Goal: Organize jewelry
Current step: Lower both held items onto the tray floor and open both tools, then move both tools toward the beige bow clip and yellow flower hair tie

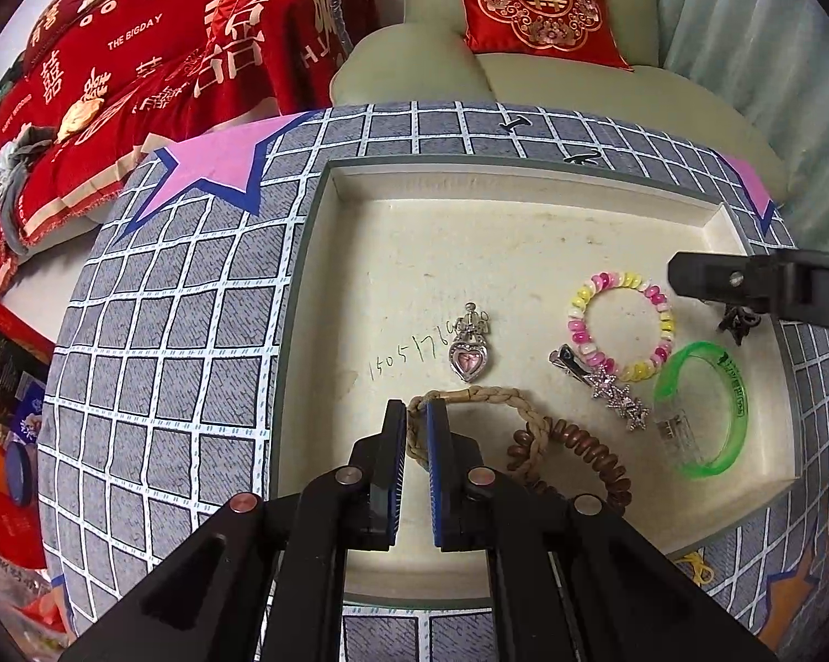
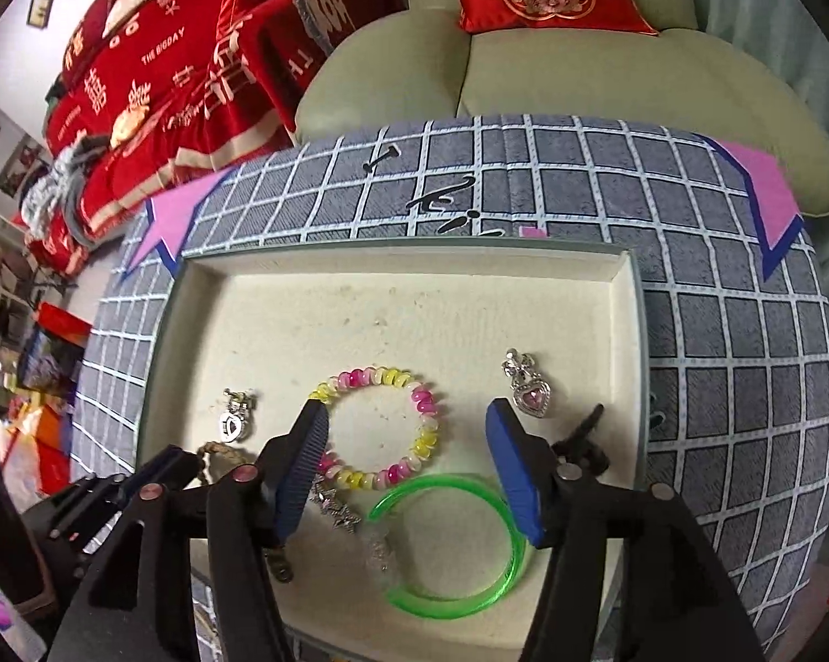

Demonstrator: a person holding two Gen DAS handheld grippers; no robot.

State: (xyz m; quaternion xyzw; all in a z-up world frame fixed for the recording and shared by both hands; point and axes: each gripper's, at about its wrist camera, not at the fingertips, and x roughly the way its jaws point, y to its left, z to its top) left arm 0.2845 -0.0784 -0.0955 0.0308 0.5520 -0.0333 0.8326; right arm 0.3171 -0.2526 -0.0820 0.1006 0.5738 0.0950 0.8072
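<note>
A cream tray (image 1: 525, 231) lies on a grid-patterned cloth and holds the jewelry. My left gripper (image 1: 414, 414) is shut on a tan braided bracelet (image 1: 503, 400) near the tray's front. Beside it lie a brown coil band (image 1: 585, 452), a pink heart pendant (image 1: 468, 356), a pink-yellow bead bracelet (image 1: 621, 325), a star hair clip (image 1: 607, 383) and a green bangle (image 1: 701, 414). My right gripper (image 2: 406, 414) is open above the bead bracelet (image 2: 381, 427) and green bangle (image 2: 453, 546). A second heart pendant (image 2: 530, 389) and a dark clip (image 2: 583, 441) lie at its right.
The grid cloth (image 1: 166, 331) covers a round table. A pale green sofa (image 1: 525, 77) with a red cushion (image 1: 536, 0) stands behind it. Red bedding (image 1: 138, 55) lies at the far left. Boxes and bags sit on the floor to the left (image 1: 6, 386).
</note>
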